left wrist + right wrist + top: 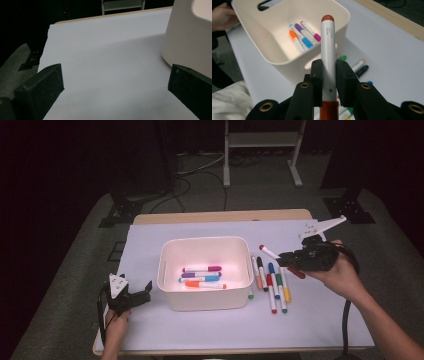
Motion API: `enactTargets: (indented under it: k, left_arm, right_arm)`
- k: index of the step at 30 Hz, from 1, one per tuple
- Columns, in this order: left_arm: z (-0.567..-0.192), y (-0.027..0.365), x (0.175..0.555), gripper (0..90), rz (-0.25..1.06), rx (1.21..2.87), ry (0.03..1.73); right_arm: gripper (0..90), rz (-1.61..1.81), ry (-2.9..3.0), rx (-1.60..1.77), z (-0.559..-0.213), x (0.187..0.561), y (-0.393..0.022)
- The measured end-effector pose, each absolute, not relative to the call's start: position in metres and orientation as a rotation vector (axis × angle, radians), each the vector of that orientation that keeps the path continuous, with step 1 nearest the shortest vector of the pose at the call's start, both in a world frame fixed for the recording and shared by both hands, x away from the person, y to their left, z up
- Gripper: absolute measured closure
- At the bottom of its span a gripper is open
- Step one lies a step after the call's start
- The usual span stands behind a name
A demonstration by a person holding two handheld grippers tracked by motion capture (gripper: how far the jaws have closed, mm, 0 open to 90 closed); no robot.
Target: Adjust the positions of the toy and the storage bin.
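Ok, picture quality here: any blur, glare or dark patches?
High view: table lit, surroundings nearly black, markers soft. Left gripper view: jaws dim, bin casts a soft shadow. Right gripper view: held marker sharp, background softer; no glare.

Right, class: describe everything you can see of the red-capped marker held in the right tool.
The marker has a white barrel with small grey print, a brownish-red tip cap and a red rear end. It looks like smooth plastic. The right tool is shut on its lower barrel, one black pad on each side, lifting it clear of the table. In the high view it points left toward the white bin, tip raised a little; nothing else touches it.
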State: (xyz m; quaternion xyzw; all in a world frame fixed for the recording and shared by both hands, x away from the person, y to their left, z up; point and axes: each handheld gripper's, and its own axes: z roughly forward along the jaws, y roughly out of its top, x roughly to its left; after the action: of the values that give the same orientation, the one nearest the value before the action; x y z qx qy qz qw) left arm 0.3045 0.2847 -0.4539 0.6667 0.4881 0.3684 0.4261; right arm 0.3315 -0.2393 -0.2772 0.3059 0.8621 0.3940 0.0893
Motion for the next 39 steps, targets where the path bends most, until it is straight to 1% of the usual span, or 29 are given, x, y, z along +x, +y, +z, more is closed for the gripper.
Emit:
enactTargets:
  k: [11,17,29,39]
  left_arm:
    - [-0.454,0.285,0.305,0.0,0.917,1.665,1.223]
    - [-0.454,0.285,0.305,0.0,0.918,1.669,1.218]
    - [-0.454,0.285,0.305,0.0,0.914,1.663,1.217]
    - [-0.454,0.285,0.305,0.0,0.911,1.663,1.215]
  right_arm:
    - [76.0,1.196,2.664,0.731,-0.250,0.334,-0.183]
    - [76.0,1.205,2.725,0.618,-0.246,0.337,-0.148]
    - [75.9,1.195,2.854,0.466,-0.266,0.349,-0.084]
    - [76.0,1.158,2.939,0.406,-0.294,0.362,-0.048]
